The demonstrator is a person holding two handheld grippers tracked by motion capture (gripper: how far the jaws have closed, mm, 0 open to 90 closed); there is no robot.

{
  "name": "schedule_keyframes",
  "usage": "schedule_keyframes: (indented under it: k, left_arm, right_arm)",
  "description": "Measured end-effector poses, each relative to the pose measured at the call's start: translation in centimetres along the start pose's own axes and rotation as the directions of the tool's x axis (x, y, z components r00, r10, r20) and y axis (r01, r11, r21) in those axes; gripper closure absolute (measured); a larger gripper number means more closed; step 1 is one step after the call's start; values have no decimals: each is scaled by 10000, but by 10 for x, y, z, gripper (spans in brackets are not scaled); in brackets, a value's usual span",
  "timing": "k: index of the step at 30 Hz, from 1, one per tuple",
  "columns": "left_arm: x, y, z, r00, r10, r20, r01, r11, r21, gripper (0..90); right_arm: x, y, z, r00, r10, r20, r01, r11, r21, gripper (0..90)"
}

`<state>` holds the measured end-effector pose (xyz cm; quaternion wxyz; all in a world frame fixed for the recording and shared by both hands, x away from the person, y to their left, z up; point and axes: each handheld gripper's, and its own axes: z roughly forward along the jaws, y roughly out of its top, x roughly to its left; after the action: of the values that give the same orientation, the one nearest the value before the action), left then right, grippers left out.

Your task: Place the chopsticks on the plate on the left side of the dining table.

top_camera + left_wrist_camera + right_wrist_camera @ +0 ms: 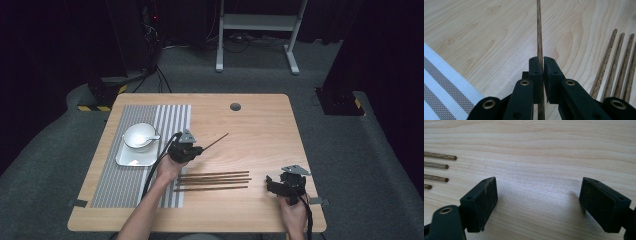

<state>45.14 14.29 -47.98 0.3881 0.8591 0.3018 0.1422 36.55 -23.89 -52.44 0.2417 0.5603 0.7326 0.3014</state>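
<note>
My left gripper (198,149) is shut on a thin brown chopstick (216,141) that hangs just above the wooden table and points to the far right. In the left gripper view the two pads (535,72) pinch the chopstick (539,35), which runs straight ahead of the left gripper (543,60). Several more chopsticks (212,180) lie side by side on the table in front of that hand. My right gripper (270,184) rests near the front right edge, open, with bare wood between its pads (482,200). The ends of the lying chopsticks (439,166) show to its left.
A striped grey and white placemat (122,180) covers the table's left side. On it stands a white square plate (131,159) with a white bowl (138,135) and a spoon. A small grey round cap (235,106) sits near the far edge.
</note>
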Motion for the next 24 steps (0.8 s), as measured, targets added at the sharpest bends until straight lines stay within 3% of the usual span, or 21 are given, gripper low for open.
schedule_keyframes:
  k: [12, 24]
  left_arm:
    - [1, -2, -17, 9998, 165, -92, -164, 9999, 36, 849]
    - [2, -11, -33, 9996, 70, -291, -70, 10000, -1, 849]
  right_arm:
    - [0, 0, 0, 10000, 1, 2, -1, 10000, 0, 151]
    - [0, 0, 0, 10000, 0, 1, 0, 10000, 1, 151]
